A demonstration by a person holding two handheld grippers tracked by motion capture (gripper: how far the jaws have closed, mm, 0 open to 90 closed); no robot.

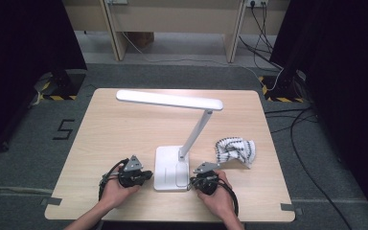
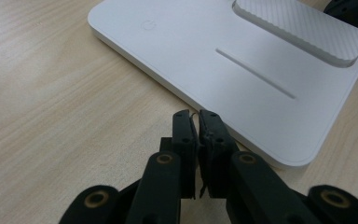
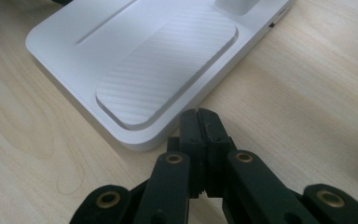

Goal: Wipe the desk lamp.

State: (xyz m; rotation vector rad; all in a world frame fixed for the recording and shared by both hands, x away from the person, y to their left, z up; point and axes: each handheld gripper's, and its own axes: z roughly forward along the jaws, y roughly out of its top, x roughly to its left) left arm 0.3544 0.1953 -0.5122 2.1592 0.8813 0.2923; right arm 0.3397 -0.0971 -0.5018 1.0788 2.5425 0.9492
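Left gripper (image 1: 146, 175) held low over the table (image 1: 105, 129), just beside the left edge of the desk lamp's base (image 1: 165, 168) — jaws pressed together with nothing between, tips at the base's rim in the left gripper view (image 2: 198, 114). Right gripper (image 1: 196, 179) likewise clenched on nothing, tips just beside the base's right edge, seen close in the right gripper view (image 3: 199, 113).

White desk lamp (image 1: 172, 100) upright near the table's middle: flat square base between the 2 grippers, slanted stem (image 1: 196, 132) rising to a long head that reaches left.

Faint power symbol (image 2: 148, 24) readable on the base in the left gripper view, plus a narrow slot (image 2: 256, 74). Ribbed oval pad (image 3: 168, 70) set into the base, clearest in the right gripper view.

Crumpled black-and-white patterned cloth (image 1: 235, 149) on the table right of the stem, apart from the base.

A black "5" (image 1: 64, 129) marked on the grey floor left of the table — visible in the high view.
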